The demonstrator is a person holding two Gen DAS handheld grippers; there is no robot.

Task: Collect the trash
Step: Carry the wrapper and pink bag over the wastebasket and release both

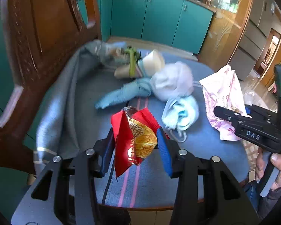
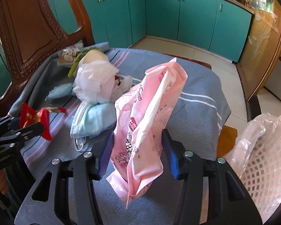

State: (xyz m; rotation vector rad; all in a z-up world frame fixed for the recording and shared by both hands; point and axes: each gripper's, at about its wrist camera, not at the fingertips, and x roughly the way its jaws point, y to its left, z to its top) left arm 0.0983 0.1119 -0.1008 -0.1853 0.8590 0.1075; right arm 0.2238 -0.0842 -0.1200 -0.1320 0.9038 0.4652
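Now clamped on trash, both tongs: left tongs [image 1: 135, 146] pinched on a red and gold wrapper [image 1: 134, 140], right tongs [image 2: 138, 153] pinched on a pink plastic package [image 2: 148, 116]. Blue pads pressed against each piece from either side, both pieces lifted clear of the striped blue cloth [image 2: 196, 101] covering a chair seat.

Ahead of the left tongs: a crumpled light-blue face mask [image 1: 179, 114] just to the right, then a white plastic bag [image 1: 172, 80] touching a twisted blue cloth [image 1: 121, 95], and farther off a paper roll tied with a green band [image 1: 133, 67]. Off to the left, a carved wooden chair back [image 1: 37, 37] with grey fabric [image 1: 65, 103] draped along it. Beyond, teal cabinets [image 2: 178, 15].

To the right of the right tongs, near and lower, a pale lattice basket [image 2: 266, 161] lined with clear plastic.

Wrapper creased, shiny, torn open at the top, gold patterned on the inside. Package long, wrinkled, printed with pink characters, flattened, hanging slack below the pads.
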